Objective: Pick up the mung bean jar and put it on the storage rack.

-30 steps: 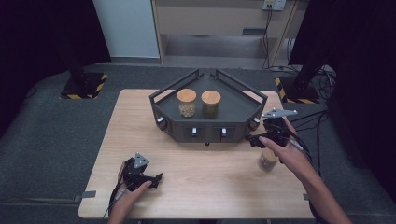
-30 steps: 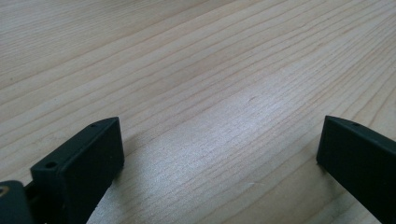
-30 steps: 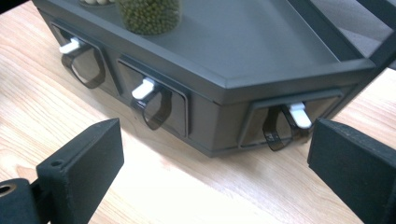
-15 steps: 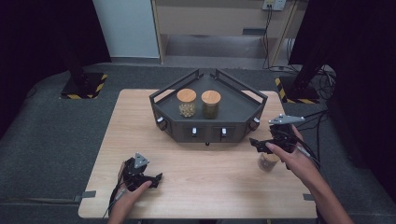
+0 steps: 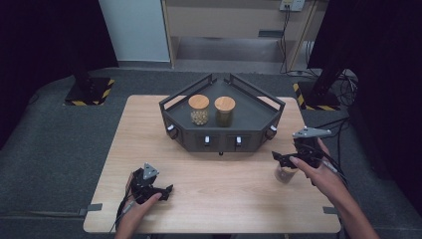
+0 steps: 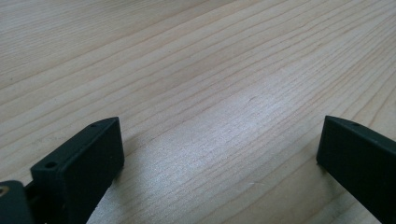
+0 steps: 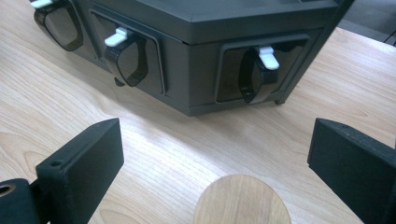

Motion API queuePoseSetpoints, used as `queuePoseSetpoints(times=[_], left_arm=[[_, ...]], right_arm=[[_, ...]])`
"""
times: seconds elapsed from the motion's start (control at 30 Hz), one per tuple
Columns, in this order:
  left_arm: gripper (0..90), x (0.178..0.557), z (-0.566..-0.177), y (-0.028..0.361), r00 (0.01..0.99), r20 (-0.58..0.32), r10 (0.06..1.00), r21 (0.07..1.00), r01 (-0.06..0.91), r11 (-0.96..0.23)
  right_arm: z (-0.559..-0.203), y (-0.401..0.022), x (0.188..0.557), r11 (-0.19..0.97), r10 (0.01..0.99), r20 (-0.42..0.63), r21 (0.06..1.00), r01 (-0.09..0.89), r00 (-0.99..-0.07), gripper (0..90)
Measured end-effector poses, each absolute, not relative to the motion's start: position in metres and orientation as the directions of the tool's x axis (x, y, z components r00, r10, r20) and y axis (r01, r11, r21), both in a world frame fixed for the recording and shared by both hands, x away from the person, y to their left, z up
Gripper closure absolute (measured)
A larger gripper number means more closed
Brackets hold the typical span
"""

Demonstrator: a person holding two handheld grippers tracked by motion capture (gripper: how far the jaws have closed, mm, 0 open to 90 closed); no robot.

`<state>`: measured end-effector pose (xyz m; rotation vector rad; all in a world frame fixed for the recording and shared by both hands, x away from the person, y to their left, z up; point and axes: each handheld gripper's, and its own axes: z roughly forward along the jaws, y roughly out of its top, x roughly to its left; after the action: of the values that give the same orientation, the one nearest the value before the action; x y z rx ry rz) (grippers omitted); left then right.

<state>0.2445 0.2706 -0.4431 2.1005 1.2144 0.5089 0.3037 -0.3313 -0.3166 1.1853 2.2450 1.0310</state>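
Wooden-lidded jar (image 5: 285,173) is stood on the table (image 5: 229,199) near the dark rack (image 5: 259,137), between the spread jaws of the right gripper (image 5: 282,159), untouched. Left gripper (image 5: 166,189) is rested on the table, jaws spread wide and empty.

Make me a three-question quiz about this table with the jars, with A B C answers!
1. Where is the third jar?
A. on the table under the right gripper
B. on the rack
C. on the floor
2. How many jars stand on the dark rack?
A. one
B. two
C. four
3. The left gripper is
A. shut on a jar
B. open over bare wood
C. holding a lid

Answers: 1 A, its wooden lid sits between the open jaws. 2 B, two wood-lidded jars side by side. 3 B, nothing between its jaws.
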Motion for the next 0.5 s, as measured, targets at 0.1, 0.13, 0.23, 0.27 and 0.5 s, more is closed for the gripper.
queuePoseSetpoints(times=[0.1,0.13,0.23,0.27,0.5], left_arm=[[0.0,0.245,-0.443,0.271,0.495,0.010,0.869,0.701,0.616,-0.359],[0.0,0.245,-0.443,0.271,0.495,0.010,0.869,0.701,0.616,-0.359],[0.0,0.245,-0.443,0.271,0.495,0.010,0.869,0.701,0.616,-0.359],[0.0,0.245,-0.443,0.271,0.495,0.010,0.869,0.701,0.616,-0.359],[0.0,0.245,-0.443,0.271,0.495,0.010,0.869,0.701,0.616,-0.359]], right_arm=[[-0.318,-0.335,0.301,0.363,0.832,-0.005,0.761,0.537,-0.555,3.6],[-0.318,-0.337,0.301,0.361,0.833,-0.004,0.762,0.538,-0.554,3.6],[-0.320,-0.340,0.299,0.355,0.837,0.000,0.761,0.544,-0.547,3.6],[-0.321,-0.341,0.298,0.354,0.838,0.000,0.761,0.543,-0.546,3.6],[-0.325,-0.347,0.294,0.347,0.843,0.003,0.763,0.546,-0.538,3.7]])
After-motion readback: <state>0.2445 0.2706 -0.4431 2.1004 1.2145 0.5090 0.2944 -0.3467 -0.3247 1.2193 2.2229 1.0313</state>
